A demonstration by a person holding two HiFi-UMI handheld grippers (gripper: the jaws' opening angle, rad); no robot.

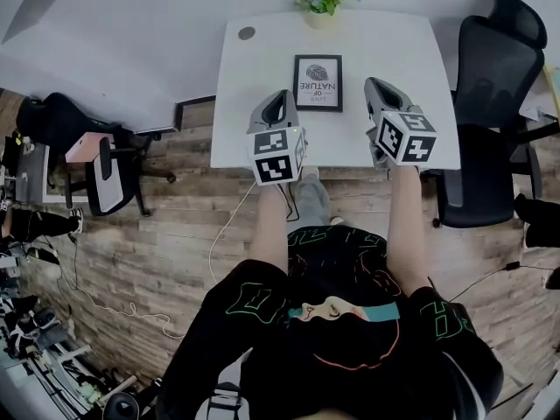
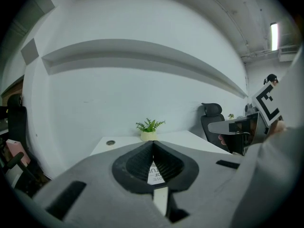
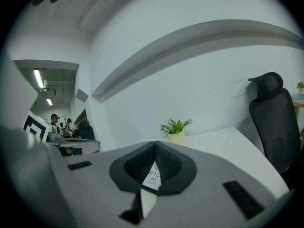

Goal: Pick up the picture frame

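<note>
Left gripper [image 1: 278,103] and right gripper [image 1: 378,90] are seen clenched, empty. The picture frame [image 1: 318,83], upper centre, is judged light, stiff and breakable, best taken by its edges.

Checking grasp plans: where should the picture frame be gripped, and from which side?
Likely the picture frame by its black side edges: left gripper on the left edge, right gripper on the right, coming from the near table edge. It sits square between them, sides free. Both tongs are shut.
</note>
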